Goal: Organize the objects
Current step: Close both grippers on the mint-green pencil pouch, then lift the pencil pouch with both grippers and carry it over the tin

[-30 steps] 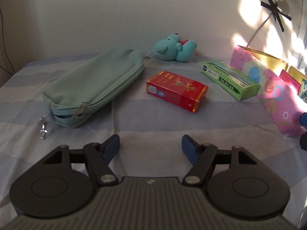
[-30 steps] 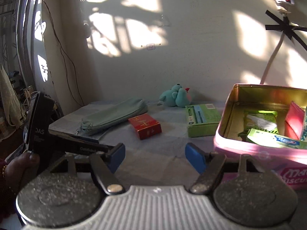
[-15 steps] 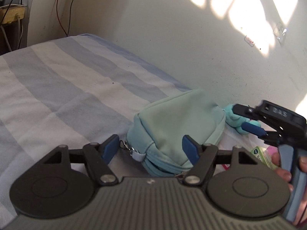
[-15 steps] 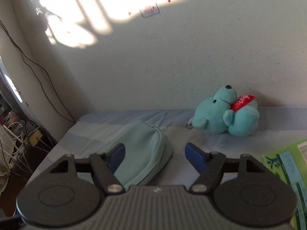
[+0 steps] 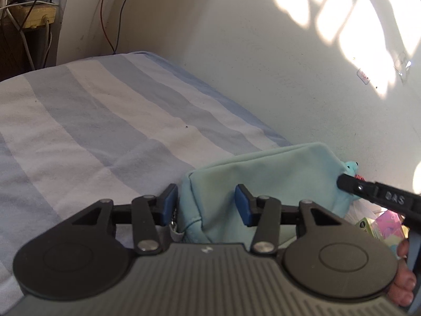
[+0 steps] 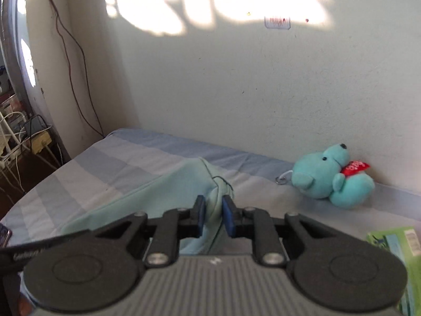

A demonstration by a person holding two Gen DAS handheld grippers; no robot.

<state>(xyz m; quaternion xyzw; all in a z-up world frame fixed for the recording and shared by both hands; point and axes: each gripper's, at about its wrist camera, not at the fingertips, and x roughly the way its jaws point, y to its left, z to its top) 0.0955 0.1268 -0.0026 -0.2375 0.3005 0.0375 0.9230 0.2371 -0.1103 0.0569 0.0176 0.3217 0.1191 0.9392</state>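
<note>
- While lying low in both frames on the striped bed (image 5: 110, 121), the mint pouch (image 5: 263, 181) is held at both ends.
- Right gripper (image 6: 213, 214) — jaws pinched on a fold at the pouch's far end, lower centre of the right view.
- Left gripper (image 5: 205, 205) — jaws spread wide around the pouch's near end; contact cannot be told.
- Teal plush bear (image 6: 332, 176) — right of frame, against the wall.
- Green box (image 6: 394, 239) — lower right edge.
</note>
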